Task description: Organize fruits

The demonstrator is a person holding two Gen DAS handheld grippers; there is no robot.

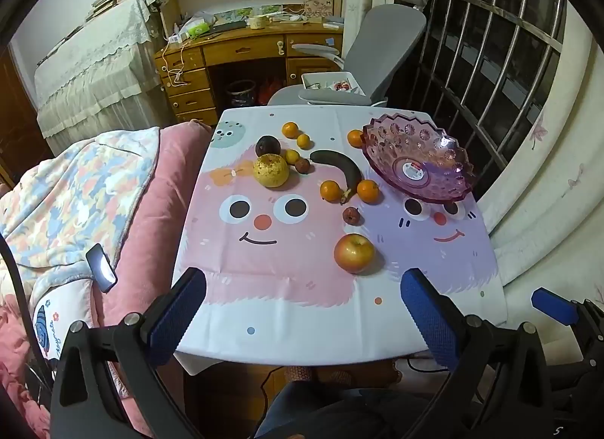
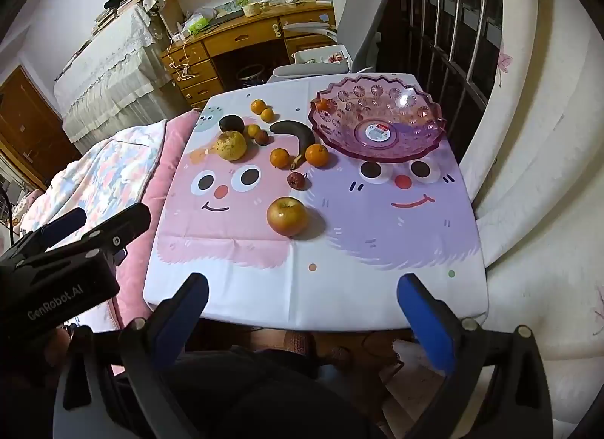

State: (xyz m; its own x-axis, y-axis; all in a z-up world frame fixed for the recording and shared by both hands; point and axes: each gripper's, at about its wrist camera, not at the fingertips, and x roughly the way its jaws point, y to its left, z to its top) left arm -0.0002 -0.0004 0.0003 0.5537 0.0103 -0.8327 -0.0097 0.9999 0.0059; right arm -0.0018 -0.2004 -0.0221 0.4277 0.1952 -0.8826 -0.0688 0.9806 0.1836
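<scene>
Nothing sorted yet: the pink bowl (image 2: 377, 125) sits empty at the bench's far right; apple (image 2: 287, 216), banana (image 2: 298, 135) and oranges lie loose beside it; both the left hand-held gripper (image 1: 302, 310) and right hand-held gripper (image 2: 302, 307) hover wide, empty.

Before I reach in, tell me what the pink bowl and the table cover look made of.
Pink bowl: likely moulded clear plastic, possibly glass; translucent, glossy highlights, embossed round pattern, sticker visible through the base. Table cover: thin printed sheet, probably plastic-coated; smooth with sharp fold creases.
</scene>
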